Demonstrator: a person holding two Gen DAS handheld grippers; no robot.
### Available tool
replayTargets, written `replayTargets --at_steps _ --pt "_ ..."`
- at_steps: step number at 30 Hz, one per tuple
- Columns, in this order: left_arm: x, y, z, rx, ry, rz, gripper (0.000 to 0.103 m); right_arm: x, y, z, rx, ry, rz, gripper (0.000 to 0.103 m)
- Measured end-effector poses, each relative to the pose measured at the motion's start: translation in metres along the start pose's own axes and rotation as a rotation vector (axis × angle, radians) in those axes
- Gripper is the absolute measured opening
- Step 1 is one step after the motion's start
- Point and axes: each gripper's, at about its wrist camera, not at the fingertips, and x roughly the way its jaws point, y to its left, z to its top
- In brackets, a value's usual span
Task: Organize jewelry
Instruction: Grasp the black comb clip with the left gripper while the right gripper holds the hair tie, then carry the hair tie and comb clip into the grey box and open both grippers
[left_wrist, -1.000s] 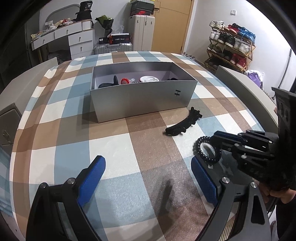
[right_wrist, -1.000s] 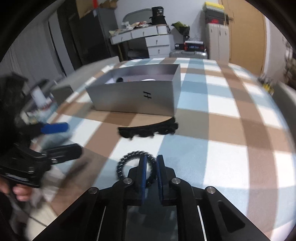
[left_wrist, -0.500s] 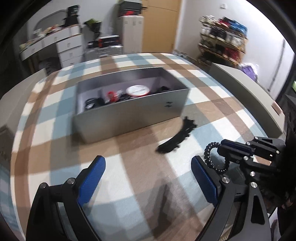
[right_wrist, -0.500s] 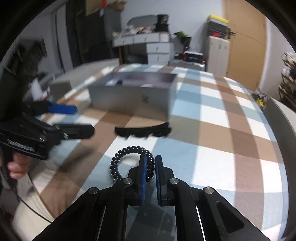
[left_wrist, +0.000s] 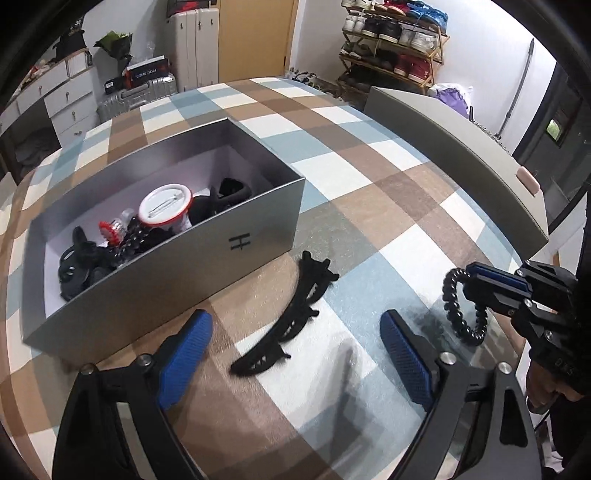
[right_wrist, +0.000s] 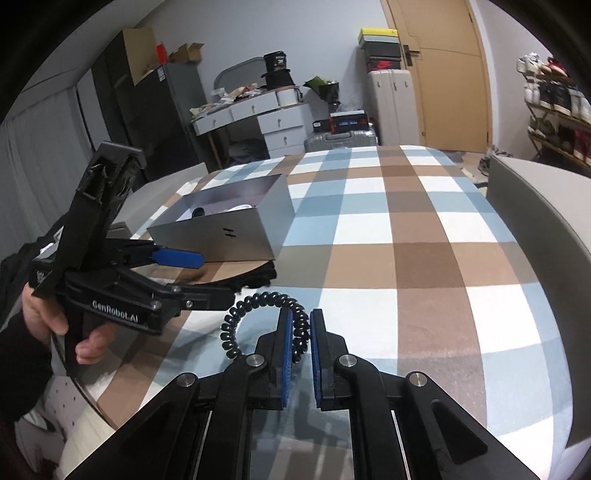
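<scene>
A long black hair clip (left_wrist: 291, 317) lies on the checked tablecloth just in front of the grey box (left_wrist: 236, 258). My left gripper (left_wrist: 295, 350) hangs over the clip with a blue pad on each side; its jaws are closing and the pads are clear of the clip. My right gripper (right_wrist: 300, 332) is shut on a black spiral hair tie (right_wrist: 258, 302), held above the cloth to the right of the clip. In the left wrist view the hair tie (left_wrist: 458, 310) dangles from the right gripper (left_wrist: 495, 284). The right wrist view shows the left gripper (right_wrist: 210, 277) hiding most of the clip (right_wrist: 258, 278).
The box (right_wrist: 221, 229) holds a white and red round tin (left_wrist: 166, 206), a red piece and several black hair items. A grey padded panel (left_wrist: 443, 136) runs along the table's right side. A shoe rack (left_wrist: 391, 40), suitcases and a dresser stand beyond the table.
My left gripper has moved forward and right until it straddles the clip, and its jaws have narrowed a little. My right gripper has lifted the hair tie off the cloth.
</scene>
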Motion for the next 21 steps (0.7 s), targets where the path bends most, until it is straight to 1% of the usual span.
replayTargets --at_steps 1,2,3,4,5,6,8,13,17,21 --pt "0.002 -0.001 0.001 0.007 0.006 0.005 0.074 0.000 -0.001 0.000 0.004 0.000 0.003 0.009" --pt "0.003 -0.002 0.001 0.014 0.009 0.012 0.059 0.000 -0.002 0.000 0.008 -0.001 0.008 0.009" --pt "0.005 -0.004 0.000 0.031 0.012 0.041 0.038 0.000 -0.003 0.000 0.011 -0.002 0.013 0.009" --pt "0.007 -0.005 0.000 0.046 0.020 0.056 0.031 0.001 -0.004 -0.001 0.013 -0.002 0.014 0.009" --pt "0.009 -0.007 -0.002 0.059 0.030 0.049 0.025 0.001 -0.004 -0.001 0.015 -0.002 0.016 0.009" --pt "0.008 -0.008 -0.002 0.068 0.023 0.044 0.019 0.001 -0.005 -0.001 0.019 -0.001 0.019 0.009" --pt "0.007 -0.011 -0.005 0.081 0.026 0.014 0.010 0.001 -0.005 -0.002 0.023 0.001 0.025 0.009" --pt "0.001 -0.011 -0.008 0.073 0.033 -0.034 0.009 -0.002 -0.002 -0.002 0.017 0.002 0.026 0.009" --pt "-0.014 -0.014 -0.011 0.074 0.004 -0.029 0.009 -0.005 0.001 0.000 0.012 -0.005 0.031 0.009" --pt "-0.032 -0.015 -0.012 0.059 -0.050 -0.007 0.009 -0.006 0.006 0.006 0.025 -0.013 0.050 0.009"
